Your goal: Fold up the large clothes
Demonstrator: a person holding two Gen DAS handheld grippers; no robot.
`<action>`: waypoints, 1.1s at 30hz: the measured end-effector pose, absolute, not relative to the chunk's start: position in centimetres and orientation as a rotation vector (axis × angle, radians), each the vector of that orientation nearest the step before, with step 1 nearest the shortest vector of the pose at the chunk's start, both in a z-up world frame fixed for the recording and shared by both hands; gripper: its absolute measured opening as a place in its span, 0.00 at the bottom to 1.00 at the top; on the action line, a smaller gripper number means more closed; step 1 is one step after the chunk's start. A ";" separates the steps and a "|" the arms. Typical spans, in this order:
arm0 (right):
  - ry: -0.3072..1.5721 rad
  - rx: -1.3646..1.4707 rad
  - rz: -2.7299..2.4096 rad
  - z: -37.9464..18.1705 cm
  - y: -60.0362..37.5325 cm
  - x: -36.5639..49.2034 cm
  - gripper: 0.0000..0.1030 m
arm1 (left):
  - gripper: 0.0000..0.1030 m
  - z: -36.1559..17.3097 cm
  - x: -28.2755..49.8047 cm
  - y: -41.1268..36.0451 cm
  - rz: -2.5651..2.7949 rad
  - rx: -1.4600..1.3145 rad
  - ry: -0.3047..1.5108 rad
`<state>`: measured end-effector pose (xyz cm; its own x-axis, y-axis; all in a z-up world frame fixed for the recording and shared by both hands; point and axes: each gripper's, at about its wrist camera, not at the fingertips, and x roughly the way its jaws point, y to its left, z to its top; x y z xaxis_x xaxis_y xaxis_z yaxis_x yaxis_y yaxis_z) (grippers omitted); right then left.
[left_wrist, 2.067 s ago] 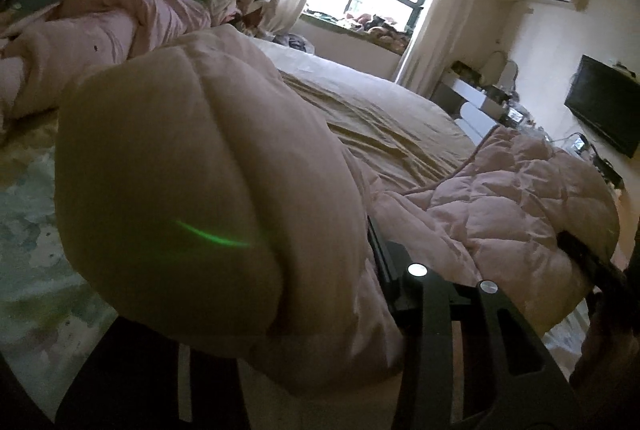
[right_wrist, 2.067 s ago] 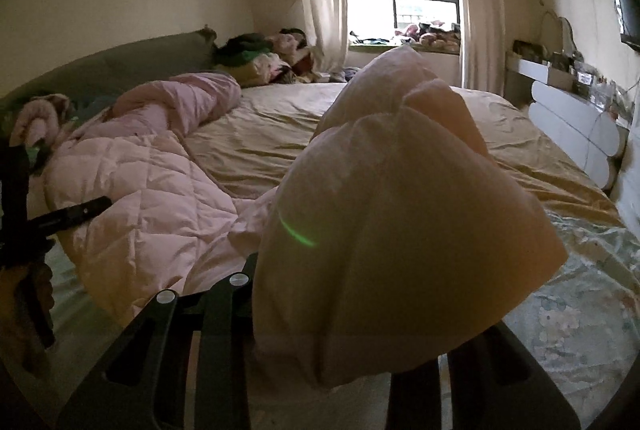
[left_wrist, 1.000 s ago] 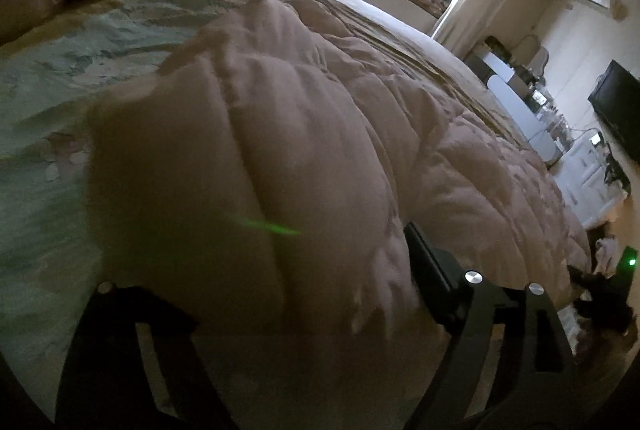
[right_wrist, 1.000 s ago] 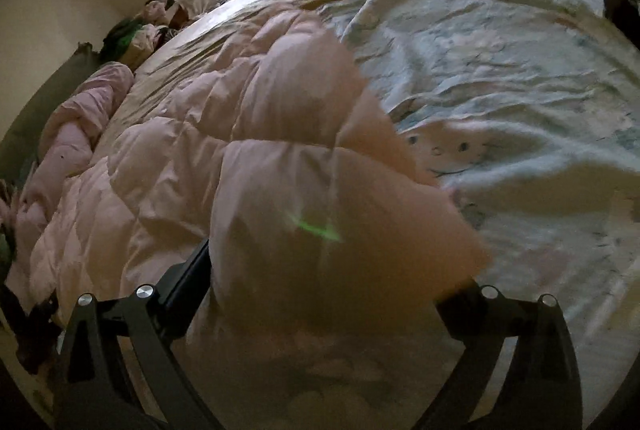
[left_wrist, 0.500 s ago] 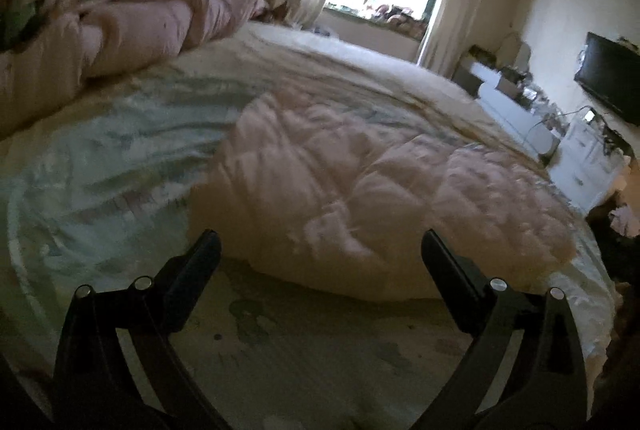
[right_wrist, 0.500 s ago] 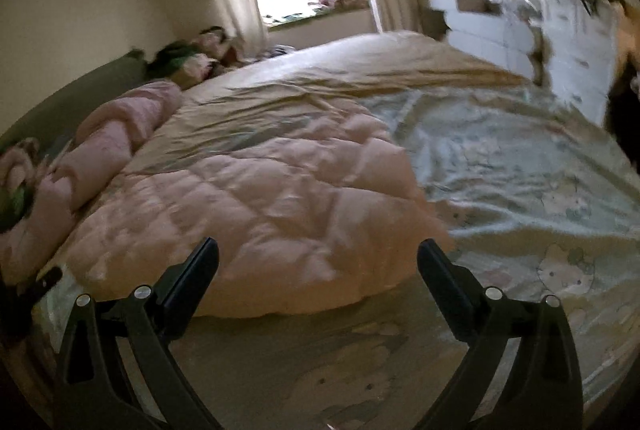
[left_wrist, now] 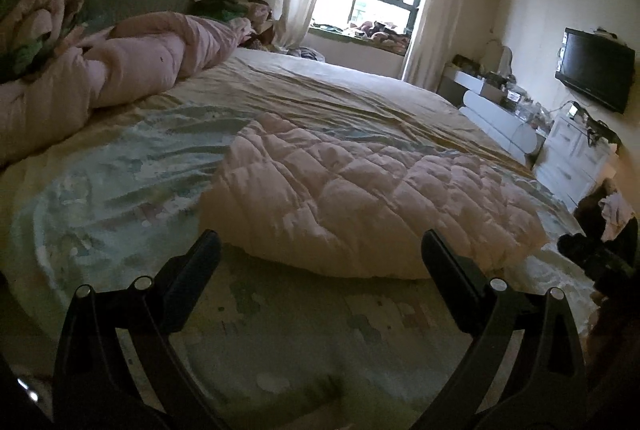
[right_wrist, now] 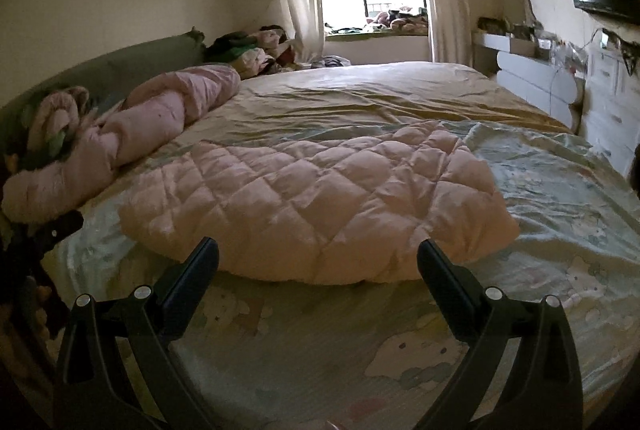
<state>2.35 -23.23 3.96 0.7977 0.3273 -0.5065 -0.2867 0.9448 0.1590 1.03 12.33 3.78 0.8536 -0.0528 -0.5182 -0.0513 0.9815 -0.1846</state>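
Observation:
A large pink quilted garment lies folded flat on the bed, its near edge a rounded fold. My left gripper is open wide, with nothing between its fingers, and hangs just short of that near edge, above the sheet. My right gripper is open the same way, empty, in front of the same edge farther right. Neither gripper touches the garment. A dark shape at the right rim of the left wrist view looks like the other gripper.
The bed has a pale green cartoon-print sheet near me and a tan sheet beyond. A second pink quilted piece is bunched along the grey headboard. White drawers and a wall TV stand at right.
Both grippers held up corners of the pink garment, then laid it down on the bed, opened and let go. They have since drawn back and risen.

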 end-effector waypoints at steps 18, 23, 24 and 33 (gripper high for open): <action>0.665 0.006 0.383 -0.4 -19.5 1.8 0.96 | 0.91 0.7 0.7 10.6 0.001 -0.170 0.630; 0.669 0.002 0.389 -0.5 -19.2 1.8 0.96 | 0.91 0.6 0.7 10.5 0.006 -0.166 0.631; 0.668 0.002 0.387 -0.6 -19.2 1.8 0.96 | 0.91 0.6 0.7 10.5 0.008 -0.166 0.632; 0.669 0.000 0.387 -0.6 -19.1 1.8 0.96 | 0.91 0.7 0.6 10.6 0.025 -0.170 0.632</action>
<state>1.80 -19.09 -0.63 0.7160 0.3494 -0.6044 -0.3497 0.9288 0.1228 0.57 10.59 0.68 0.8069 -0.0284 -0.5901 -0.0751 0.9858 -0.1501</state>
